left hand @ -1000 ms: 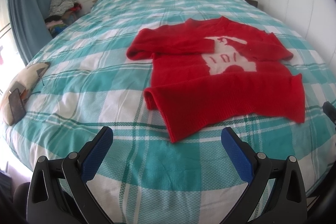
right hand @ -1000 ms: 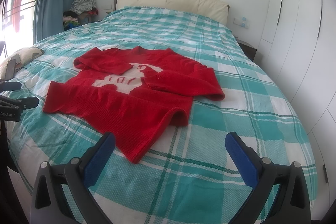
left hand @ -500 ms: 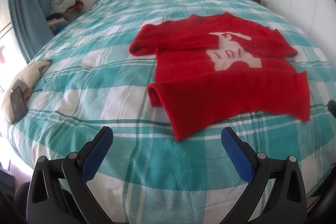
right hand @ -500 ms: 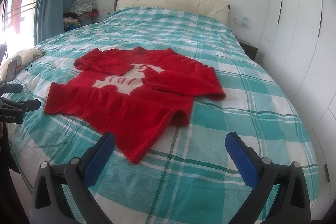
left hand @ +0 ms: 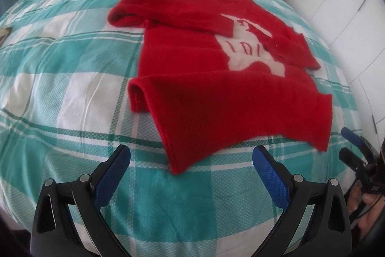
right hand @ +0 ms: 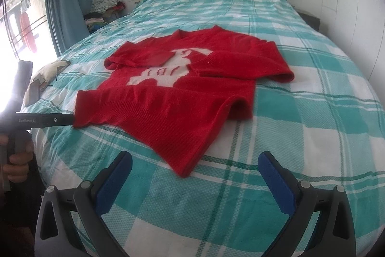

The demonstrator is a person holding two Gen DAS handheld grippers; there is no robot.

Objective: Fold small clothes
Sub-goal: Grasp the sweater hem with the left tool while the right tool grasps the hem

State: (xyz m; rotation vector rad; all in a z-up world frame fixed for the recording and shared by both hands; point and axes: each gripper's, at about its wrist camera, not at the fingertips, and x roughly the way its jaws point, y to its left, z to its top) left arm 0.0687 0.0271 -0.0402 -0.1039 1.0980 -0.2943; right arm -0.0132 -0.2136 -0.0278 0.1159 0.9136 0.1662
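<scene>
Red sweater [left hand: 216, 78] lay sleeves-folded on the checked bed [left hand: 72, 88], left gripper [left hand: 191, 175] and right gripper [right hand: 195, 178] both spread wide, holding nothing, near its hem.

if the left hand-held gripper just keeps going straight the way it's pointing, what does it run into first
Most likely the near hem corner of the red sweater, which lies just ahead between the open fingers of the left hand-held gripper. Depth is unclear, so it may touch the checked bedspread first.

One red sweater [left hand: 216, 93], one bed [left hand: 72, 88], one cushion [right hand: 45, 78] — two hand-held grippers.
</scene>
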